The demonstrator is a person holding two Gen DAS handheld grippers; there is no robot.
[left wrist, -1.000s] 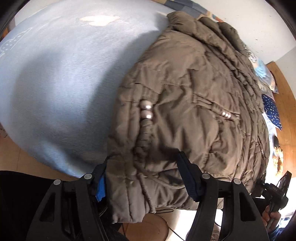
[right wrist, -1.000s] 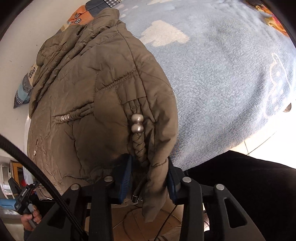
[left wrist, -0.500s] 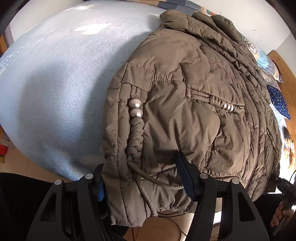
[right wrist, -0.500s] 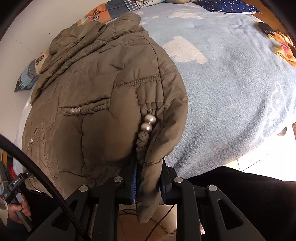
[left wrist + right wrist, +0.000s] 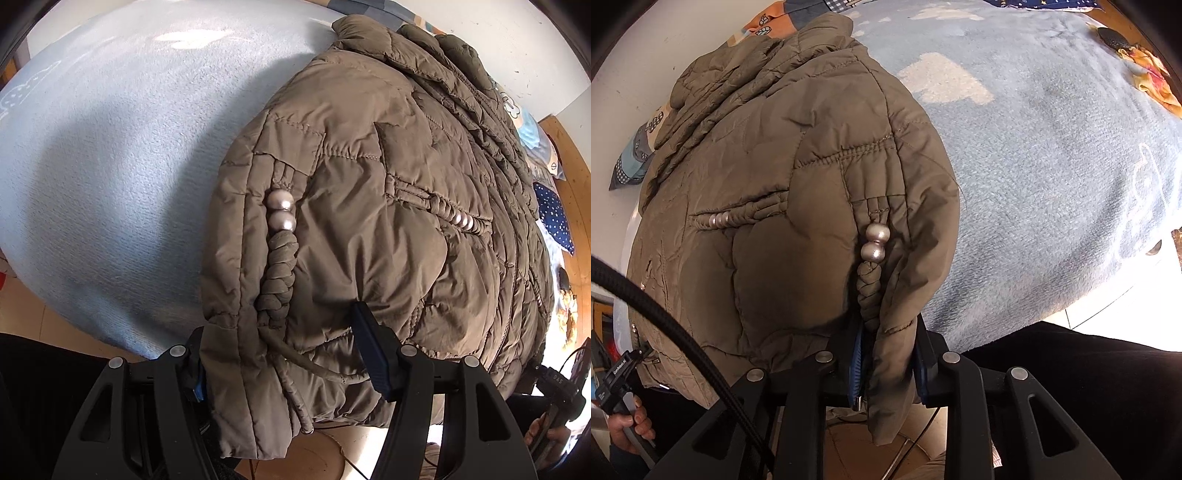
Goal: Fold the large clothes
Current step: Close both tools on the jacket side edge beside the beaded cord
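Below, jacket [image 5: 388,206] hem overhanging blanket [image 5: 110,166] edge, seemingly clamped in left tool [image 5: 284,365]; right tool [image 5: 888,363] loosening.

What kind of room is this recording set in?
Most likely a bedroom: the jacket lies on a bed covered by a pale blue blanket, with a patterned pillow against the wall.

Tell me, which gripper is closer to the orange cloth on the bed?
Right. The right gripper, jaws opening around the jacket hem, is on the side toward the orange cloth. The left gripper holds the hem's other corner, farther away.
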